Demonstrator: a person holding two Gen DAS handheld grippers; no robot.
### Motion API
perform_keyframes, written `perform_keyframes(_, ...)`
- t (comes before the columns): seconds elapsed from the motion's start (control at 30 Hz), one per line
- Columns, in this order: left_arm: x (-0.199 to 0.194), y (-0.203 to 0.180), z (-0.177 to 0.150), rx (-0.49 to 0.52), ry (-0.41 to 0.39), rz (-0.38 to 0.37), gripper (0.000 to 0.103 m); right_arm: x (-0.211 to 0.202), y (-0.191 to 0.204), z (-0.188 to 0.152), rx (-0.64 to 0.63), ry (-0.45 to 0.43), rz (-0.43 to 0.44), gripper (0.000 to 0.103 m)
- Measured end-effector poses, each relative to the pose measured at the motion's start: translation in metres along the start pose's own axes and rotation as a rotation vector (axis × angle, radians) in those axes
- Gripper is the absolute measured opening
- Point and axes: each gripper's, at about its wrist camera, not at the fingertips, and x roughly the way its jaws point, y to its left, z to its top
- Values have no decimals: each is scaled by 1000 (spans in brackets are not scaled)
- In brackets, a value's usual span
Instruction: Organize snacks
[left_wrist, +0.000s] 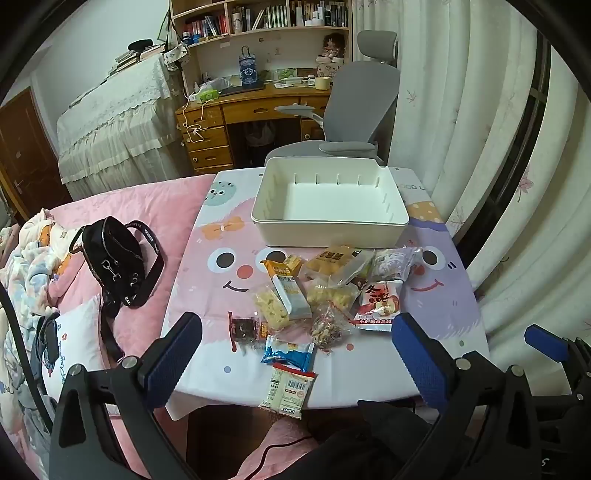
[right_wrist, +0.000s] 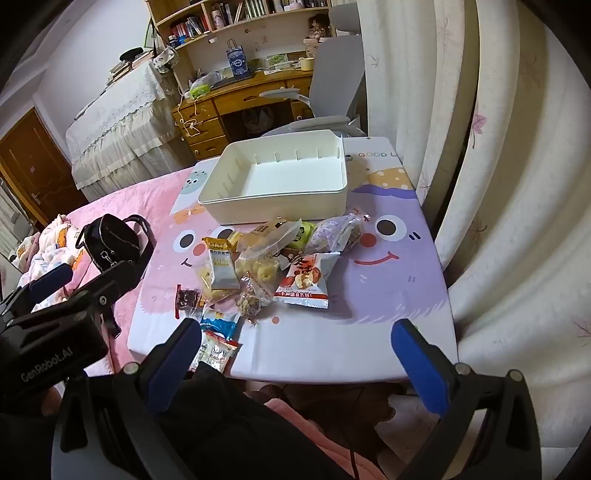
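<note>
1. Left gripper is spread wide with nothing between its blue pads, hanging over the near edge of the table.
2. Right gripper is the same deal: jaws wide apart, holding nothing, tilted down at the table's near side.
3. Closest to both are a pale barcode packet at the table's near edge and a blue-and-white packet just behind it.
4. The rest of the snack pile sits mid-table, including a red-and-white bag and a white bar with an orange top.
5. Behind the pile there's a white bin, nothing in it.
6. Black bag lies on the pink bed to the left.
</note>
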Motion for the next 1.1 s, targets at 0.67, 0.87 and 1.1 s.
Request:
perform_keyframes(0.67, -3, -1, 5, -2, -3, -6, 102, -2, 1, 3, 1, -9, 5, 103)
perform_keyframes(0.87, -1, -3, 7, -5, 0, -10, 102, -3, -1, 8, 3, -13, 9, 103)
perform_keyframes(1.1, 3, -9, 9, -7, 8, -5, 102, -1, -3, 6, 1, -16, 11, 103)
